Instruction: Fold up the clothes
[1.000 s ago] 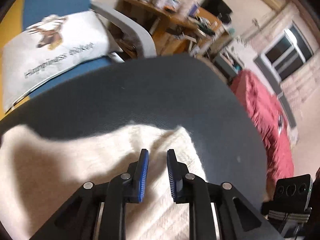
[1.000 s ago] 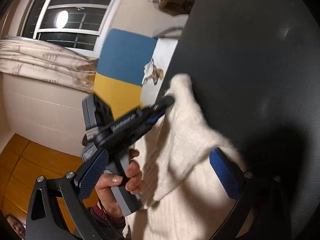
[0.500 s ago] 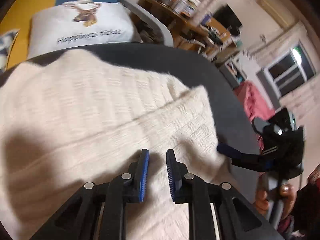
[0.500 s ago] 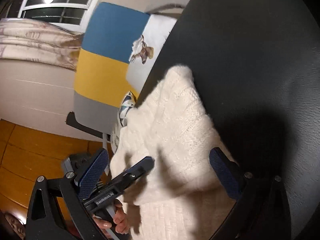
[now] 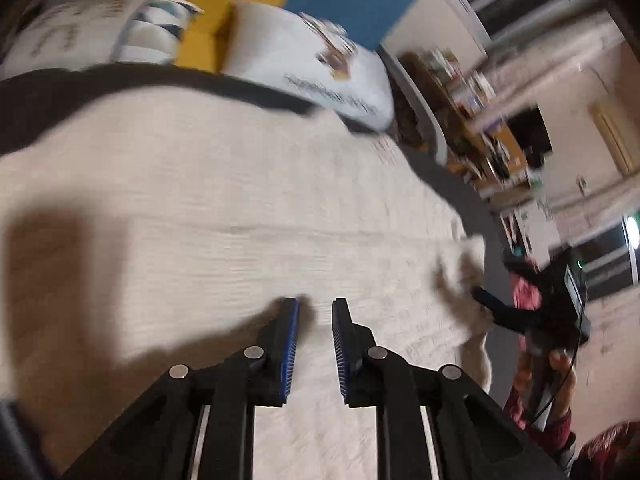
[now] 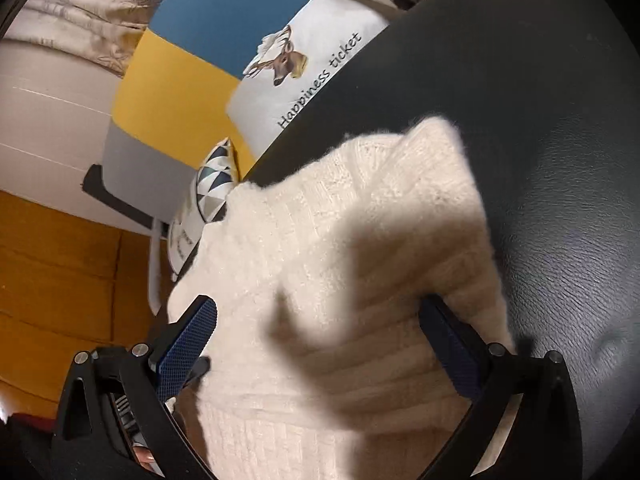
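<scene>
L wrist view
Sweater: cream knit sweater [image 5: 248, 208] spread flat over most of the dark grey surface [image 5: 44, 100]; picture blurred, knit rows only faintly readable.
L gripper: left gripper [image 5: 314, 312] hangs over the sweater's near part, tips pointing down at it; jaws stand a narrow gap apart, blue pads facing, nothing between them, only knit seen through the gap. Touching the knit or just above: can't tell.
R gripper (seen from here): right gripper [image 5: 486, 298] at the sweater's right edge, one dark finger tip against or just over the edge fold; a hand [image 5: 560, 364] in a dark red sleeve holds it.
Beyond: white deer-print cushion [image 5: 320, 68] and a triangle-pattern cushion [image 5: 156, 28] at the surface's far edge, against yellow/blue panels. Cluttered desk [image 5: 480, 128] further right, blurred.
Containers: none readable.

R wrist view
Sweater: folded part of sweater [image 6: 360, 240] lies on the dark surface [image 6: 540, 120], a corner pointing toward the deer cushion [image 6: 304, 64], text "Happiness ticket".
R gripper: right gripper [image 6: 316, 316] jaws wide apart, straddling the sweater; pads not pressing it, the right pad sits at the knit's edge. Holds nothing.
Beyond: triangle cushion [image 6: 216, 168] left of the sweater; yellow/blue/grey panel behind.
</scene>
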